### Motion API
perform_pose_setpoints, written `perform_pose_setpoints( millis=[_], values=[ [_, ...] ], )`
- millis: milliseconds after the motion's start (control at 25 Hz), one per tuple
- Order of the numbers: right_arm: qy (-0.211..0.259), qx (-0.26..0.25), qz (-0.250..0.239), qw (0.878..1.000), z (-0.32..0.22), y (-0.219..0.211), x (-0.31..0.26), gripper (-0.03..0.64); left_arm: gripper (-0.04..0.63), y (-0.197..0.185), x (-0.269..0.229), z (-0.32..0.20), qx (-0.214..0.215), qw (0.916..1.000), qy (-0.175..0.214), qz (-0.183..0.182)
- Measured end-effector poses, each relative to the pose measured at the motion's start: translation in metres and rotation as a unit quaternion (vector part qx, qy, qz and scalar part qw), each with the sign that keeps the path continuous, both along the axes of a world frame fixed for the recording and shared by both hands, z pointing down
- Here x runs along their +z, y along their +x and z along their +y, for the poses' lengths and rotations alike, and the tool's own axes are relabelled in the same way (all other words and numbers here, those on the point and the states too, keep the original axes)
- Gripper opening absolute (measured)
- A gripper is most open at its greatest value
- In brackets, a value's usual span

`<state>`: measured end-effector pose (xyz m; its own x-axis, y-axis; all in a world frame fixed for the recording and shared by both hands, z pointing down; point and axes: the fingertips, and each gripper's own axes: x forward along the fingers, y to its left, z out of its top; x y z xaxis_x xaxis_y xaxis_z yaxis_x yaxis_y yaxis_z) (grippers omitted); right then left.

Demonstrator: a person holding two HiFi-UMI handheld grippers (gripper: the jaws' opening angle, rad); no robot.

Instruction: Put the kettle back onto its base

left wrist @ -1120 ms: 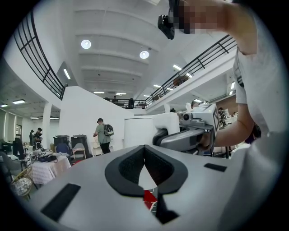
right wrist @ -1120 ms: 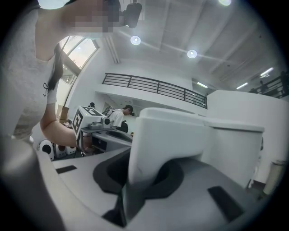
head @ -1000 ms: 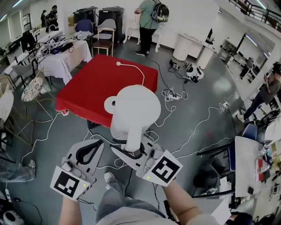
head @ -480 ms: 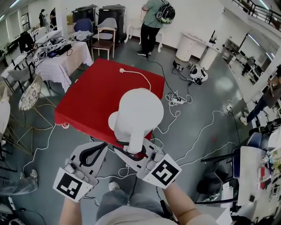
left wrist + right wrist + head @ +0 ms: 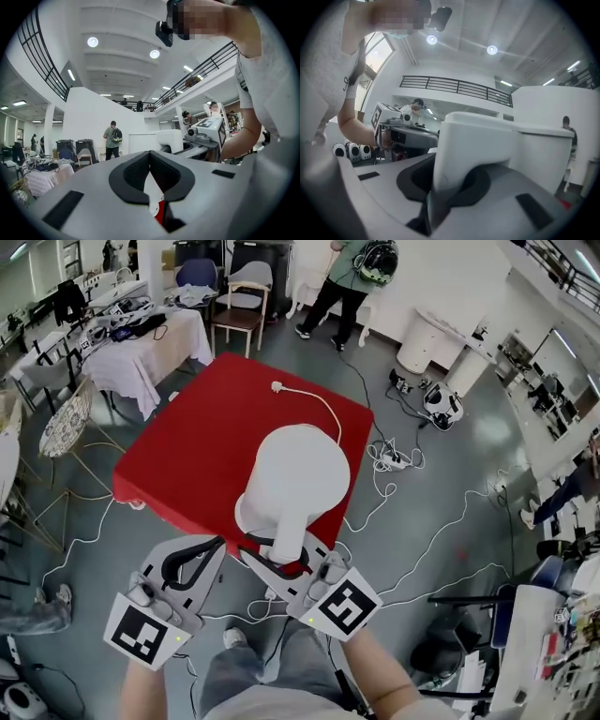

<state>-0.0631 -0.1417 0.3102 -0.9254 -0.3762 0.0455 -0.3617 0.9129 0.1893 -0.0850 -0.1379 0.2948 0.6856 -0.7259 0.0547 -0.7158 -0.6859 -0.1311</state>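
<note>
My right gripper (image 5: pixel 281 563) is shut on the handle of the white kettle (image 5: pixel 295 474) and holds it upright over the near edge of the red table (image 5: pixel 197 427). The handle (image 5: pixel 454 154) fills the space between the dark pads (image 5: pixel 483 185). A white round base (image 5: pixel 246 514) shows partly past the kettle's lower left side, at the table's near edge. Its white cord (image 5: pixel 319 401) runs to a plug (image 5: pixel 277 386) at the table's far side. My left gripper (image 5: pixel 217 542) hangs beside the kettle's handle, jaws together and nothing in them; from there the kettle (image 5: pixel 171 140) is at its right.
White cables (image 5: pixel 394 465) lie tangled on the grey floor to the right of the table. A table with a white cloth (image 5: pixel 141 343) and a wooden chair (image 5: pixel 239 310) stand behind at the left. A person with a backpack (image 5: pixel 356 273) stands at the back.
Both grippers and the kettle have come closer to the red table. The kettle now hangs over the table's near edge, and more of the round base is covered by it.
</note>
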Motion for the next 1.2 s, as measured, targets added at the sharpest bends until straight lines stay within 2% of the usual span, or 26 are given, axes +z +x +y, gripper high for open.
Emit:
perform_pose_setpoints(
  millis=[240,400,760,1000,1200],
  values=[
    [-0.016,-0.044,0.016,0.999,-0.028,0.001,0.034,0.063,0.011,0.0,0.018,-0.027,-0.042,0.9989,-0.016,0.012],
    [-0.026,-0.062,0.023,0.997,-0.041,0.003,0.057,0.063,0.011,0.006,0.028,-0.041,-0.055,0.9983,-0.014,0.012],
    [-0.031,-0.079,0.028,0.996,-0.055,-0.001,0.096,0.063,0.011,0.008,0.06,-0.047,-0.061,0.9975,-0.033,0.012],
    [-0.027,-0.079,0.018,0.996,-0.057,-0.009,0.099,0.063,0.011,-0.002,0.07,-0.049,-0.072,0.9964,-0.042,0.014],
    [-0.026,-0.085,0.032,0.996,-0.056,-0.009,0.104,0.063,0.011,0.002,0.073,-0.047,-0.072,0.9963,-0.045,0.01]
  ],
)
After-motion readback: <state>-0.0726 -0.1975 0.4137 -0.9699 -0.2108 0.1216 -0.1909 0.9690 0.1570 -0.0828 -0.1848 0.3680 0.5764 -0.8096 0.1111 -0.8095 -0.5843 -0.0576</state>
